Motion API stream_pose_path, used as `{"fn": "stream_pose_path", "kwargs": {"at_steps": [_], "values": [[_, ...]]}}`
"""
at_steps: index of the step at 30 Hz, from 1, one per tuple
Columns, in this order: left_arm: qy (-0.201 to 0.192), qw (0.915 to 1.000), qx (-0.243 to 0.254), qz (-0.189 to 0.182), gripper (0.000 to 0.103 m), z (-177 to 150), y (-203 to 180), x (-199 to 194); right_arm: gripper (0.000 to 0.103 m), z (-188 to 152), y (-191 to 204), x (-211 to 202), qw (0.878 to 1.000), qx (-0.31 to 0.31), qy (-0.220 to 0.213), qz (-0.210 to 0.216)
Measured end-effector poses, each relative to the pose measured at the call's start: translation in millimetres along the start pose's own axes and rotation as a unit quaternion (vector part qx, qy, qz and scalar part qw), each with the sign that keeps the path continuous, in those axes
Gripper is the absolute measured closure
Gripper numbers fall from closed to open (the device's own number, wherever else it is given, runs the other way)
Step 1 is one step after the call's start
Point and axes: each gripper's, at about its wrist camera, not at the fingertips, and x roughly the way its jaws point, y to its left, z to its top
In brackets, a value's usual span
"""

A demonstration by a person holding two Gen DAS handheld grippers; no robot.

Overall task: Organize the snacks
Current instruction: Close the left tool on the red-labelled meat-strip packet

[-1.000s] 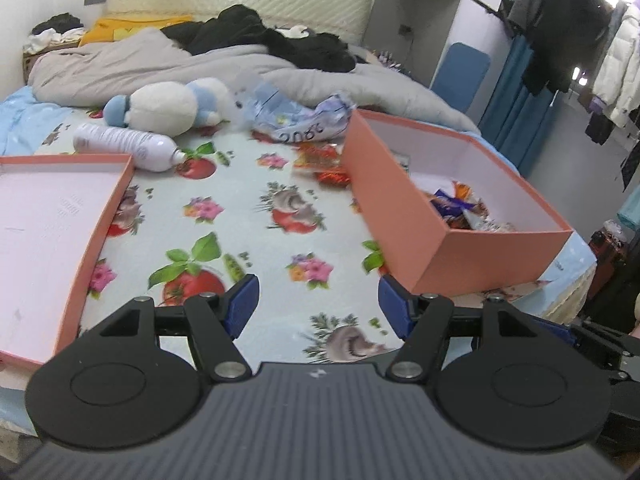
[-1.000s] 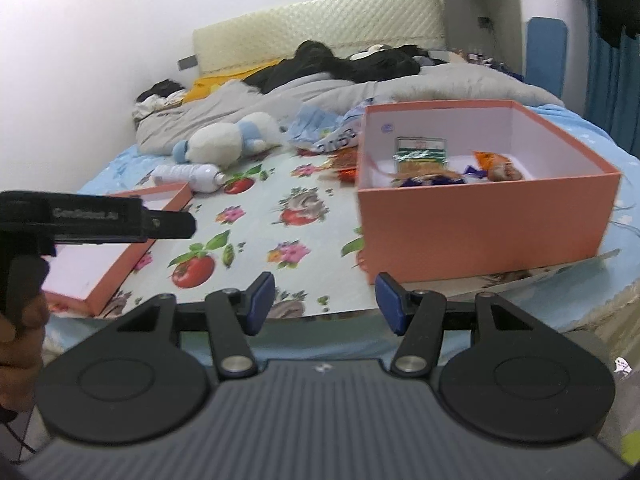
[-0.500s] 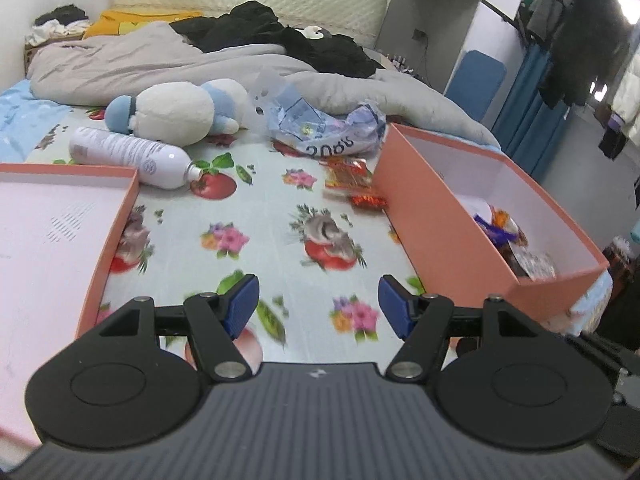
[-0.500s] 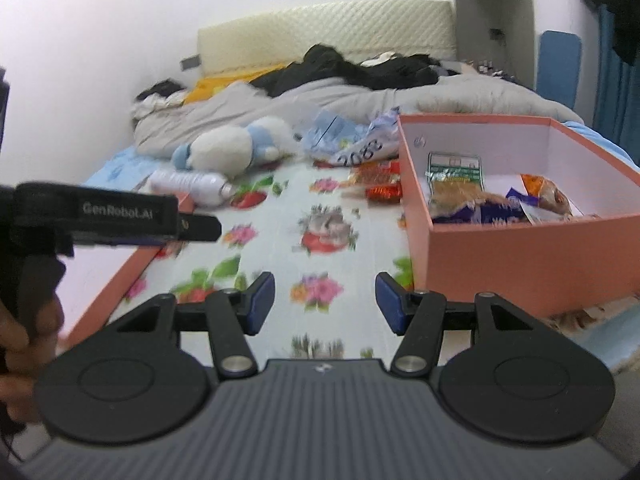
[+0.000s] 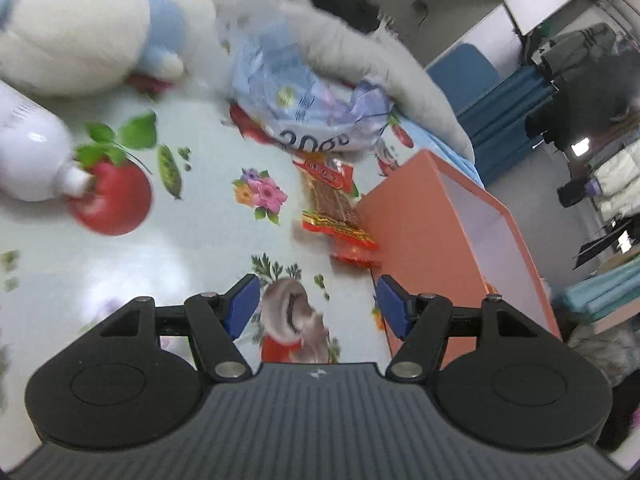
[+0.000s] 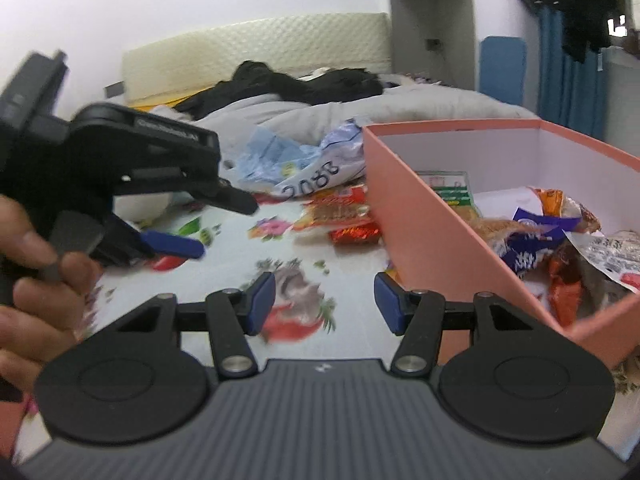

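Pushed forward and low over the bed since a second ago. Left tongs (image 5: 316, 304) spread wide, empty; right tongs (image 6: 324, 302) likewise. Ahead and slightly right of the left tongs (the nearer pair): red snack packets (image 5: 340, 216), long axis running away, touching the orange box (image 5: 436, 216) wall.

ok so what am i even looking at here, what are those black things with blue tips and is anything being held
Those are two hand-held grippers, each carrying its own camera that looks out along its fingers. One picture comes from the left gripper, the other from the right gripper. Both are open and hold nothing. The right view also shows the person's left hand gripping the other tool. On the flowered bed sheet lie red snack packets beside an orange box that already holds snacks, plus a white bottle and a plush toy.
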Motion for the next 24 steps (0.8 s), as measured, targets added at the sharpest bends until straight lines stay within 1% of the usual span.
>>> {"fn": "stream_pose_path", "kwargs": {"at_steps": [1, 4, 5, 6, 7, 9, 12, 13, 14, 18, 21, 24], "values": [[0.010, 0.9999, -0.014, -0.003, 0.034, 7, 6, 12, 0.047, 1, 0, 8, 1.000, 0.005, 0.003, -0.003], [0.041, 0.9976, -0.046, -0.031, 0.034, 25, 20, 42, 0.052, 7, -1, 32, 0.999, 0.034, 0.027, -0.010], [0.052, 0.9965, -0.051, -0.039, 0.034, 30, 22, 50, 0.054, 10, -3, 35, 0.999, 0.049, 0.021, -0.011], [0.061, 0.9957, -0.053, -0.046, 0.034, 35, 23, 58, 0.055, 12, -2, 39, 0.998, 0.048, 0.018, -0.021], [0.065, 0.9952, -0.055, -0.048, 0.034, 40, 24, 65, 0.058, 15, 0, 44, 0.998, 0.048, 0.023, -0.031], [0.072, 0.9944, -0.059, -0.050, 0.036, 46, 26, 76, 0.057, 19, 1, 52, 0.996, 0.074, 0.032, -0.030], [0.084, 0.9930, -0.069, -0.047, 0.043, 53, 31, 95, 0.060, 23, 9, 68, 0.996, 0.078, 0.032, -0.039], [0.089, 0.9918, -0.075, -0.055, 0.047, 55, 33, 101, 0.063, 24, 11, 75, 0.995, 0.080, 0.034, -0.044], [0.093, 0.9903, -0.081, -0.065, 0.048, 57, 34, 106, 0.064, 23, 11, 82, 0.994, 0.085, 0.039, -0.050], [0.104, 0.9884, -0.074, -0.082, 0.049, 65, 30, 127, 0.066, 22, 7, 107, 0.991, 0.104, 0.052, -0.068], [0.114, 0.9872, -0.067, -0.090, 0.054, 70, 25, 141, 0.066, 22, 5, 118, 0.990, 0.110, 0.056, -0.072], [0.119, 0.9870, -0.060, -0.090, 0.063, 73, 21, 152, 0.066, 23, 2, 123, 0.988, 0.124, 0.053, -0.073]]}}
